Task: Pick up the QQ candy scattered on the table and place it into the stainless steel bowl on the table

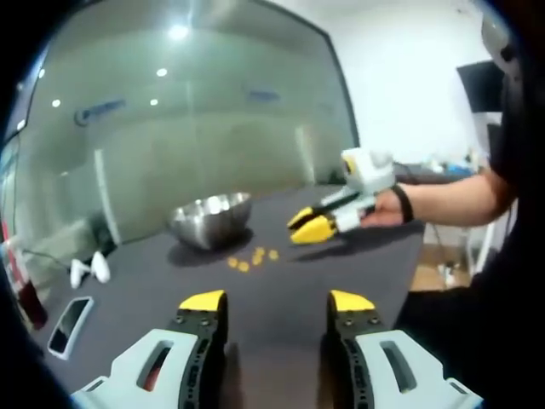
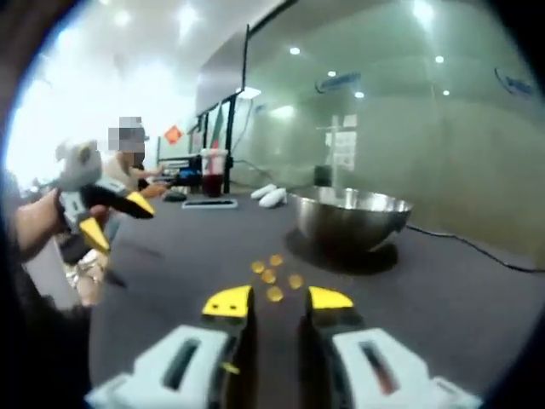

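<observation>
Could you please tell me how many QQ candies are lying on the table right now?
4 QQ candies, clustered on the dark table in front of the stainless steel bowl, just ahead of the right gripper. None appears hidden, though blur leaves some doubt.

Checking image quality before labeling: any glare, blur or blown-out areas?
Left gripper view: soft overall, ceiling lights mirrored in the glass wall, candies smeared. Right gripper view: window area upper left blown out, left hand-held gripper blurred, bowl casts soft shadow.
</observation>
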A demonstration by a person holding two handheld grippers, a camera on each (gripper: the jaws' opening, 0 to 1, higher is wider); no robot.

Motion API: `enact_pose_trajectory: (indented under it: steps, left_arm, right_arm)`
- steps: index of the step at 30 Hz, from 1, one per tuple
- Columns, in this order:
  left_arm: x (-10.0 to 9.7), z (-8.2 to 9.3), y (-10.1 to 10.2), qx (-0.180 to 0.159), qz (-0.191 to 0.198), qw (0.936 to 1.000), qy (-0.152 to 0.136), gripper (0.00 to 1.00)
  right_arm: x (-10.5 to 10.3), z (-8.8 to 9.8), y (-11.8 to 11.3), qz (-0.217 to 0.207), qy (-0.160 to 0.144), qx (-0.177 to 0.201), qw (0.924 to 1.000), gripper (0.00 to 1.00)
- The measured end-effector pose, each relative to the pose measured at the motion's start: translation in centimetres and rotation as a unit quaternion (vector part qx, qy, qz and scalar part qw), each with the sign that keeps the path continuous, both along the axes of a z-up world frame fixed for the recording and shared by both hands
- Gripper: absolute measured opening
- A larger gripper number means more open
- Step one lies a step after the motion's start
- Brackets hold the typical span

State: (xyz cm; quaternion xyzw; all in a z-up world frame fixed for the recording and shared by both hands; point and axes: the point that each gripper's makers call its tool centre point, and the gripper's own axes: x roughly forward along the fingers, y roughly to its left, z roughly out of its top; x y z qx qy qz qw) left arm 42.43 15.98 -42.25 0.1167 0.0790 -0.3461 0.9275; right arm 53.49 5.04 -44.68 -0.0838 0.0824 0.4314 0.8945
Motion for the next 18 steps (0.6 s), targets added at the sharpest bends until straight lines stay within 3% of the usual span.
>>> enact_pose_trajectory:
  steps: [9, 13, 16, 18]
  left_arm:
    - [0.1, -0.3, 0.1, 0.003, 0.004, 1.0000, 0.002, 0.48]
    - [0.0, -0.3, 0.0, 0.002, 0.003, 1.0000, 0.003, 0.48]
    - [-0.1, -0.4, 0.0, 0.004, 0.003, 1.0000, 0.004, 0.48]
    - [-0.2, -0.5, 0.1, 0.003, 0.004, 1.0000, 0.005, 0.48]
  right_arm:
    - [1.2, -1.9, 2.1, 0.004, 0.042, -0.029, 0.9987, 0.22]
    - [2.2, -2.8, 2.6, -0.002, 0.046, -0.052, 0.9976, 0.21]
    - [2.3, -2.8, 3.2, 0.003, 0.054, -0.048, 0.9974, 0.20]
    - [3.0, -3.3, 2.6, -0.022, 0.052, -0.068, 0.9961, 0.17]
